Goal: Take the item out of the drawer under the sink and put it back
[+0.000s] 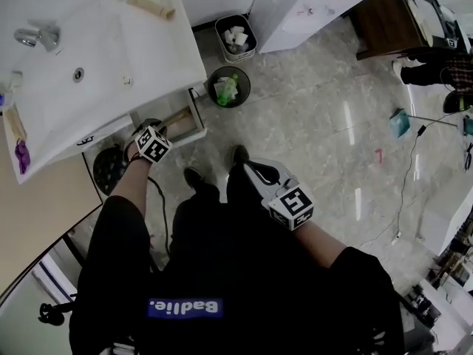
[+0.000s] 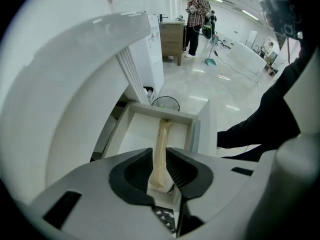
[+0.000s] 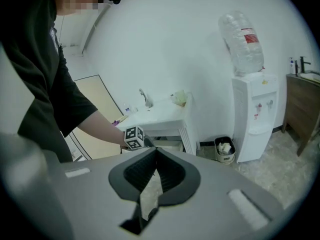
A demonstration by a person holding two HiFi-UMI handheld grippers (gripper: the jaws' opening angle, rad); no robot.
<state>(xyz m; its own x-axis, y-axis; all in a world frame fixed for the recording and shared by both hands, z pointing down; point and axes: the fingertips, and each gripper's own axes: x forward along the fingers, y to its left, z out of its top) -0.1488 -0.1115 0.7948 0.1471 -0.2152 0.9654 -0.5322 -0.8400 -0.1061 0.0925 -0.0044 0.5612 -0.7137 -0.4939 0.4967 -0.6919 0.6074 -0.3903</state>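
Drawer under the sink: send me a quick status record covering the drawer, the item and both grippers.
drawer: open, pulled out from under the sink
item: long beige piece, lying lengthwise on the drawer floor
left gripper: above the drawer, pointing down, jaws apart; the item shows in the gap and looks unclamped
right gripper: away from the drawer, jaws together, nothing between them
status: item in the drawer, drawer not yet closed
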